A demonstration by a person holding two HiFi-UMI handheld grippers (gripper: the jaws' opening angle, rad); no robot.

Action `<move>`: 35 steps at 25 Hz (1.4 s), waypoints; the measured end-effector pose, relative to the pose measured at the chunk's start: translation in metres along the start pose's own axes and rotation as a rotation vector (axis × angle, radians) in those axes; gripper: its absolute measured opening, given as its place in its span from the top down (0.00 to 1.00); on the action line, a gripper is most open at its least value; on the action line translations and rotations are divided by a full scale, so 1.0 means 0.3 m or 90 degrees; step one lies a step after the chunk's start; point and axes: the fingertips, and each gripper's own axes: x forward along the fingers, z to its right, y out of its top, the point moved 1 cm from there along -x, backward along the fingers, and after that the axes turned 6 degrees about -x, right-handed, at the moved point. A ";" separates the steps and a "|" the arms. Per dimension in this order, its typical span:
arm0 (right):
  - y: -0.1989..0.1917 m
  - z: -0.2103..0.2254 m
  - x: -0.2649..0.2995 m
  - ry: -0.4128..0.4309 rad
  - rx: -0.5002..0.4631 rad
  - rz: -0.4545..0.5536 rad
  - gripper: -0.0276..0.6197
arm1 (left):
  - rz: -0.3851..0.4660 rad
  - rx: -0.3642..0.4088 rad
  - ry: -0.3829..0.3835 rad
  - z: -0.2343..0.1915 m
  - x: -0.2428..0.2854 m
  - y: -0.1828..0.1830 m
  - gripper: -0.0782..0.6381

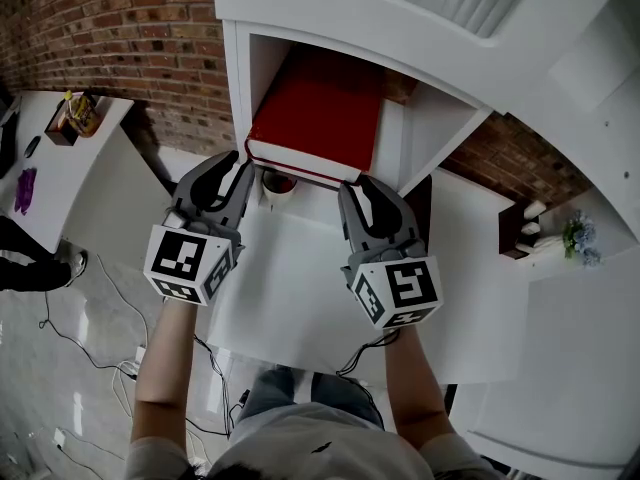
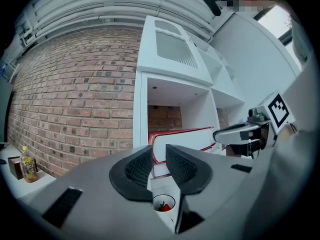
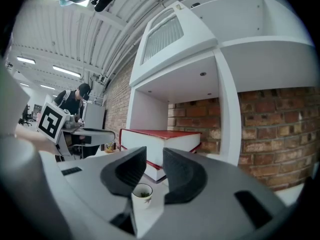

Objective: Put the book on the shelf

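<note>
- Head view shows the book (image 1: 320,118) lying flat, red cover up, inside the open compartment of the white shelf (image 1: 232,78). Its near edge sits at the compartment's mouth, facing me.
- My left claw (image 1: 240,165) is at the book's near left corner and my right claw (image 1: 358,183) is at its near right corner. Both point level into the compartment. I cannot tell whether the tips touch the book.
- Left gripper view: my left jaws stand a little apart and pinch nothing. The book's white page edge shows beyond the gap.
- Right gripper view: my right jaws are also spread with a narrow gap and grip nothing. The book's corner lies just beyond them.
- A white cup (image 1: 277,184) stands on the white table (image 1: 290,288) just below the book's near edge, between my two claws. It holds something red with a bit of green.
- Well off to my left, a small brown box (image 1: 62,123) sits on another white surface. A yellow bottle (image 1: 82,113) stands in it or against it; I cannot tell which.
</note>
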 end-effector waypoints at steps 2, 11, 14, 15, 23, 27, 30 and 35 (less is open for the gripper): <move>0.003 -0.008 -0.011 -0.001 0.000 0.002 0.80 | 0.004 0.004 -0.003 0.014 -0.016 0.008 0.79; 0.033 -0.058 -0.098 -0.012 -0.014 0.020 0.94 | 0.024 0.021 -0.055 0.143 -0.084 0.032 0.84; 0.046 -0.079 -0.135 -0.004 -0.011 0.025 0.94 | 0.029 0.022 -0.076 0.194 -0.105 0.037 0.85; 0.052 -0.087 -0.148 0.001 -0.007 0.028 0.94 | 0.029 0.025 -0.085 0.213 -0.111 0.039 0.85; 0.087 -0.153 -0.248 0.018 -0.027 0.037 0.94 | 0.038 0.032 -0.148 0.360 -0.154 0.060 0.86; 0.111 -0.167 -0.300 0.019 -0.034 0.044 0.94 | 0.041 0.040 -0.182 0.442 -0.174 0.073 0.87; 0.125 -0.172 -0.341 0.017 -0.035 0.049 0.94 | 0.041 0.034 -0.202 0.493 -0.188 0.080 0.87; 0.146 -0.172 -0.407 0.009 -0.030 0.060 0.94 | 0.044 0.027 -0.232 0.567 -0.211 0.091 0.87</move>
